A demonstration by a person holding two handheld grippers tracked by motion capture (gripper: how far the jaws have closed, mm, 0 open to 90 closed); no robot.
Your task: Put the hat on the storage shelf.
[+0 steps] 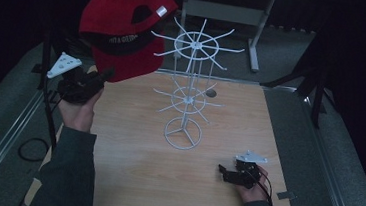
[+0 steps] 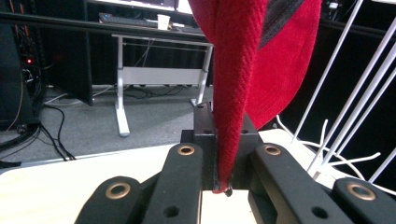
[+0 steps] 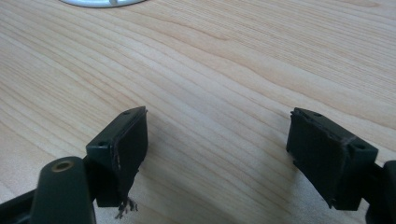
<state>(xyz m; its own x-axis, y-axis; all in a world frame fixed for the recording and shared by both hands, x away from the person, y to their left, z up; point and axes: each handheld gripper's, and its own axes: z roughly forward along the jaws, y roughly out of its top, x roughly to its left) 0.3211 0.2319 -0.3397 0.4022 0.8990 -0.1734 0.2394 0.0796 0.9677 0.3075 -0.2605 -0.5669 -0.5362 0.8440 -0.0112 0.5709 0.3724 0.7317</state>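
High view: red cap [image 1: 122, 27] in left gripper [image 1: 104, 74], beside white rack [image 1: 188, 91].

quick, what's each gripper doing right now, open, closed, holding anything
Left gripper: closed on the edge of the red cap, held up beside the white wire rack.
Right gripper: open, holding nothing, low over the wooden table.

The cap [image 1: 122, 32] is red knit with a black band bearing small white lettering and a pale tag. The wire rack [image 1: 188, 91] is white. The bench [image 1: 140, 169] shows light wood grain. Both tools are black: left tool [image 2: 223, 154], right tool [image 3: 217, 154].
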